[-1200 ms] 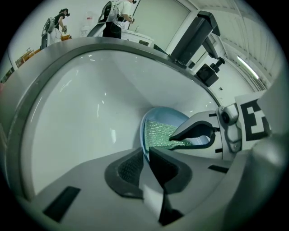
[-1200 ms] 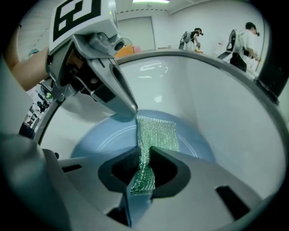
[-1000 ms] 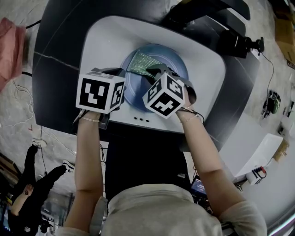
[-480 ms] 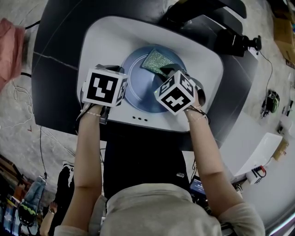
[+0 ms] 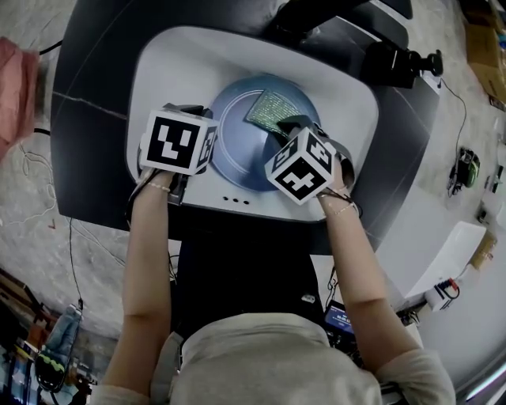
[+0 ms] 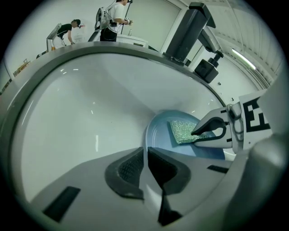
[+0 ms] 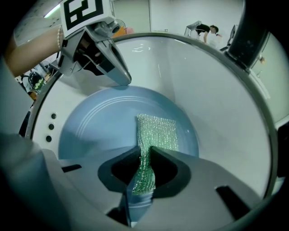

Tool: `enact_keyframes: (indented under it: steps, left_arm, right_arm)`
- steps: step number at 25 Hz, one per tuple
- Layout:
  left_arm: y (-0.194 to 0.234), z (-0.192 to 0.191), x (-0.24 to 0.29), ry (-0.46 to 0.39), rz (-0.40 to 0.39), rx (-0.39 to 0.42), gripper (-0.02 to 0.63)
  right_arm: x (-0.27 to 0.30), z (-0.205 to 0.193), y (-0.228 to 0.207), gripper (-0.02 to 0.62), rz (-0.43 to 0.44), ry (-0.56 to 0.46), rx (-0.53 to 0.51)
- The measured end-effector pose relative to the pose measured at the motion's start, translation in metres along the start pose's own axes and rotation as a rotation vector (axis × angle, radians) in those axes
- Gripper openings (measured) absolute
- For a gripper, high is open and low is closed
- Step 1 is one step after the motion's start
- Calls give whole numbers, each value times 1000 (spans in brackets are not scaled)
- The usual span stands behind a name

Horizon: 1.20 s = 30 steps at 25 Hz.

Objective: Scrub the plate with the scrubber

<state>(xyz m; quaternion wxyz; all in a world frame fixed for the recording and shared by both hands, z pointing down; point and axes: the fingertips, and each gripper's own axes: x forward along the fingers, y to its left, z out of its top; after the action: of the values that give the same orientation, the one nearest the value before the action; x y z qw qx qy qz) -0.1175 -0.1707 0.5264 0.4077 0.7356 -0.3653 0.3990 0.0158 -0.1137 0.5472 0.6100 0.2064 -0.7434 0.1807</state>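
Observation:
A round blue plate (image 5: 241, 154) lies in the white sink (image 5: 348, 87). My left gripper (image 5: 212, 136) is at the plate's left rim; in the left gripper view its jaws (image 6: 145, 155) stand closed with the rim of the plate (image 6: 159, 135) running in between them. My right gripper (image 5: 286, 125) is shut on one end of a green mesh scrubber (image 5: 271, 108). In the right gripper view the scrubber (image 7: 158, 133) lies flat on the far part of the plate (image 7: 99, 122), its near end pinched in the jaws (image 7: 145, 162).
A black faucet (image 5: 332, 16) stands at the sink's far rim, with a black fixture (image 5: 399, 63) to its right. Three small overflow holes (image 5: 237, 202) sit in the near sink wall. A dark counter (image 5: 95, 95) surrounds the basin.
My right gripper has dragged the scrubber across the plate from its upper left toward the upper right. The left gripper has held at the plate's left rim.

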Motion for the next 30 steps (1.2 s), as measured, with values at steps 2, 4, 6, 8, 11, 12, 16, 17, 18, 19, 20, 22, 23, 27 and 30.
enact_keyframes:
  steps: [2,4,6,8,11,12,16,17,18,19,20,22,23,27,30]
  left_arm:
    - [0,1,1,4,-6,-15,31]
    - [0,1,1,5,-9,-22,31]
    - [0,1,0,4,-10,-27,31]
    - [-1,0,-1,8,-19,-37,31]
    - [-8,-2,-4,9,-63,-55,31]
    - [-11,-3,-4,10,-78,-54,32]
    - [-15,-6,-2,13,-79,-39,43]
    - [-14,-5,-1,15,-72,-39,43]
    - [-12,-5,0,19,-68,-39,41]
    - [-12,-4,1,24,-67,-38,41]
    - [-12,-3,2,29,-67,-35,41]
    - [-12,-3,4,40,-63,-17,41]
    - [-12,-4,6,49,-59,-7,41]
    - [-9,-8,10,56,-49,2,43]
    - [-8,-6,11,53,-48,-10,41]
  right_arm:
    - [-2,-3,3,87,2,-2,0]
    - [-3,-6,5,87,5,-2,5]
    - [-5,-8,7,87,11,2,7]
    - [-7,-10,10,87,20,10,7]
    - [-9,-13,15,87,33,19,2]
    - [-10,-14,16,87,36,21,1]
    - [-14,-20,25,87,56,37,6]
    - [-16,-22,27,87,62,45,6]
    - [-17,-23,29,87,71,53,5]
    - [-18,-25,32,87,81,62,4]
    - [-20,-26,36,87,92,70,2]
    - [-23,-29,44,87,117,82,-5]
    - [-24,-30,49,87,129,84,-9]
    - [-25,-28,60,89,153,80,-29]
    - [-26,-23,64,89,182,58,-24]
